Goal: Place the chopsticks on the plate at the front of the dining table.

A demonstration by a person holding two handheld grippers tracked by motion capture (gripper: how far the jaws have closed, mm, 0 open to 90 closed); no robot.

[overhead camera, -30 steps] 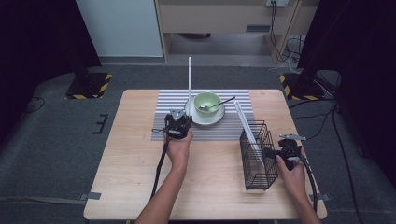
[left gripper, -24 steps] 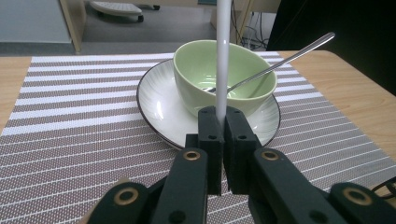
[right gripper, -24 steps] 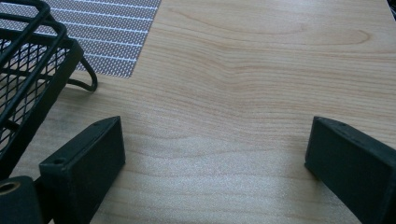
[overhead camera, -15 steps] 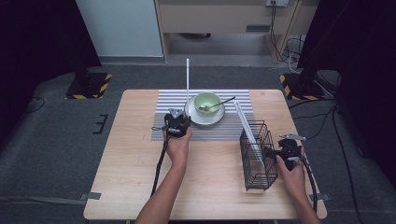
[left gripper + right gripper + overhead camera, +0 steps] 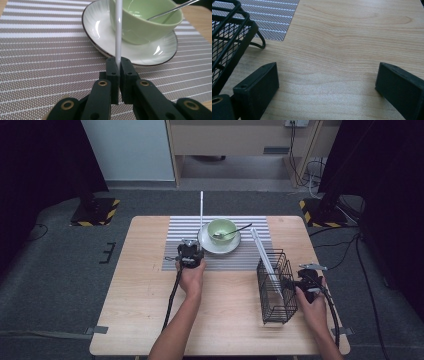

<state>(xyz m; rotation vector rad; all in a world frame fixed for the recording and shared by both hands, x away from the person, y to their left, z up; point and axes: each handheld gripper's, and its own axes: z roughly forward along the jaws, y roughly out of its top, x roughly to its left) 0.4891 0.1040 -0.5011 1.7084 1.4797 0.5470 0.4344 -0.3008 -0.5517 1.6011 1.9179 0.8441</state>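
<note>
Between tool (image 5: 118,65) pads, slim white stick (image 5: 118,30)

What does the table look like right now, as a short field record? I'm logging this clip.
left gripper: shut on white stick, held upright
right gripper: open, over bare table, beside basket
bowl: green, on plate, spoon inside
mat: striped, under plate
basket contents: another white stick, leaning out
</note>
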